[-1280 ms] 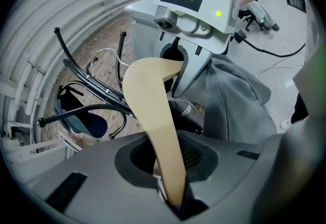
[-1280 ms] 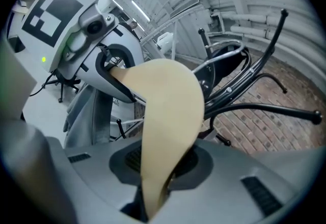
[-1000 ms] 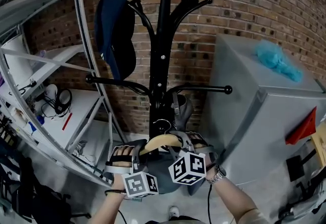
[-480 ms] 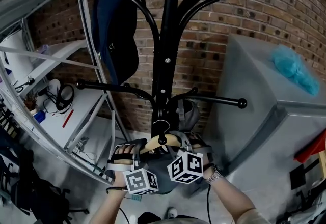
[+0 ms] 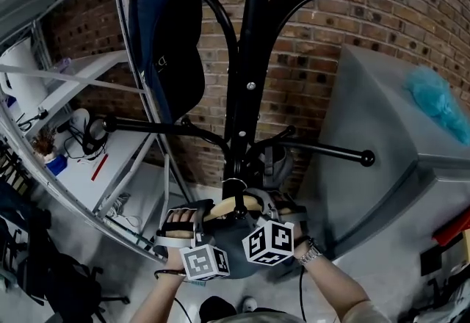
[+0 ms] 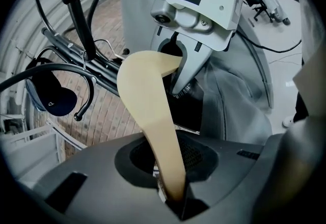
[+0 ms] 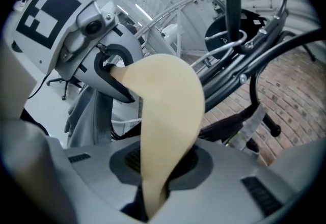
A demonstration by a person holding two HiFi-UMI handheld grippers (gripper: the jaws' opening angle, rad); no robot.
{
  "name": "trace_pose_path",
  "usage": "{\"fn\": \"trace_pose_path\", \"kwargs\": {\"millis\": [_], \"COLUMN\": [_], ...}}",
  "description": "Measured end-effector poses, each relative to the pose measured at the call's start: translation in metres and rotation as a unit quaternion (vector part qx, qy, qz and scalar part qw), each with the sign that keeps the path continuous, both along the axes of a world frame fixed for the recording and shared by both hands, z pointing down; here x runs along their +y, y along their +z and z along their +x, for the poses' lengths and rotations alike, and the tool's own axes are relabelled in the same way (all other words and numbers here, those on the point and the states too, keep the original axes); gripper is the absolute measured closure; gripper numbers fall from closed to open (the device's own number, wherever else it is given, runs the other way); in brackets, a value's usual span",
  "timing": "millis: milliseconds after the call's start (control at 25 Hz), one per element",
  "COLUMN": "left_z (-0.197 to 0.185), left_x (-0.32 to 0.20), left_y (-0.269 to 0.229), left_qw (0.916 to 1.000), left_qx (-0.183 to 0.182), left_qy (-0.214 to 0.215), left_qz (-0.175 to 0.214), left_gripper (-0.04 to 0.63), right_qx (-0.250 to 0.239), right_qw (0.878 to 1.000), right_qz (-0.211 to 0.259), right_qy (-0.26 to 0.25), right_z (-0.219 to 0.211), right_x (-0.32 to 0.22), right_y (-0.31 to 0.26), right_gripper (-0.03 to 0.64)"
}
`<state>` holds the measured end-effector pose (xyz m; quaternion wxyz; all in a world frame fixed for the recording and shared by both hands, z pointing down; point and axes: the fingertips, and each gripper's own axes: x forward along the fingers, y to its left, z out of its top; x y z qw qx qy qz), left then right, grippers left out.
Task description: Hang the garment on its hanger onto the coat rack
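While your left gripper [image 6: 172,192] and right gripper [image 7: 153,192] clamp the wooden hanger [image 5: 235,204] crosswise, its central hook [image 5: 233,185] apparently sits below the rack arm [image 5: 316,149].

Closing in. The coat rack [image 5: 248,79] fills more of the head view than a second ago, and its top knob is now cut off by the upper edge. The lower arm's end knob [image 5: 367,159] sits lower and further right. My left gripper [image 5: 208,213] and right gripper [image 5: 262,205] bring the hanger [image 5: 235,204] nearer the post. The navy cap [image 5: 170,35] looms larger. The teal cloth [image 5: 438,105] slides toward the right edge.
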<state>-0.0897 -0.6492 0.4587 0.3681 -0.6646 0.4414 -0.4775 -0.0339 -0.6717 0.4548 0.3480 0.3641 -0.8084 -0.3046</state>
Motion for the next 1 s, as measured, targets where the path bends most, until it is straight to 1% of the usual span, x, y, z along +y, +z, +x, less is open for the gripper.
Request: {"fn": "trace_pose_path", "kwargs": {"millis": [120, 280, 440, 520, 600, 640, 720, 760, 800, 880, 920, 1000], "left_z": [0.003, 0.006, 0.002, -0.003, -0.006, -0.007, -0.008, -0.008, -0.007, -0.004, -0.004, -0.005], "left_x": [-0.002, -0.004, -0.004, 0.000, 0.006, 0.009, 0.017, 0.021, 0.026, 0.036, 0.040, 0.047], "left_y": [-0.002, 0.000, 0.005, 0.003, -0.005, -0.008, -0.012, -0.013, -0.015, -0.018, -0.018, -0.017], "left_qw": [0.9999, 0.9996, 0.9976, 0.9954, 0.9908, 0.9880, 0.9831, 0.9807, 0.9782, 0.9747, 0.9750, 0.9783], "left_qx": [0.000, 0.020, 0.067, 0.094, 0.129, 0.147, 0.170, 0.178, 0.185, 0.186, 0.176, 0.146], "left_qy": [0.004, 0.008, 0.006, 0.006, 0.008, 0.008, 0.005, 0.004, 0.005, 0.013, 0.020, 0.031], "left_qz": [0.011, 0.017, 0.012, 0.020, 0.039, 0.048, 0.068, 0.080, 0.094, 0.123, 0.134, 0.143], "left_gripper": [0.529, 0.529, 0.527, 0.489, 0.457, 0.447, 0.440, 0.434, 0.434, 0.433, 0.433, 0.433], "right_qx": [-0.009, -0.018, -0.034, -0.049, -0.069, -0.078, -0.100, -0.115, -0.130, -0.152, -0.157, -0.153], "right_qw": [1.000, 1.000, 0.999, 0.999, 0.997, 0.997, 0.995, 0.993, 0.991, 0.987, 0.986, 0.986], "right_qz": [0.011, 0.020, 0.018, 0.016, 0.016, 0.015, 0.014, 0.016, 0.020, 0.029, 0.034, 0.038], "right_qy": [0.002, 0.001, 0.003, -0.002, -0.012, -0.018, -0.027, -0.030, -0.032, -0.037, -0.042, -0.052], "right_z": [0.002, 0.007, 0.013, 0.014, 0.014, 0.013, 0.012, 0.013, 0.014, 0.018, 0.020, 0.022], "right_x": [-0.002, -0.002, -0.003, 0.000, 0.005, 0.007, 0.013, 0.016, 0.020, 0.027, 0.031, 0.040], "right_y": [-0.003, -0.004, -0.001, -0.001, -0.004, -0.005, -0.008, -0.011, -0.015, -0.023, -0.025, -0.024], "right_gripper": [0.538, 0.538, 0.538, 0.538, 0.535, 0.519, 0.394, 0.371, 0.364, 0.351, 0.347, 0.343]}}
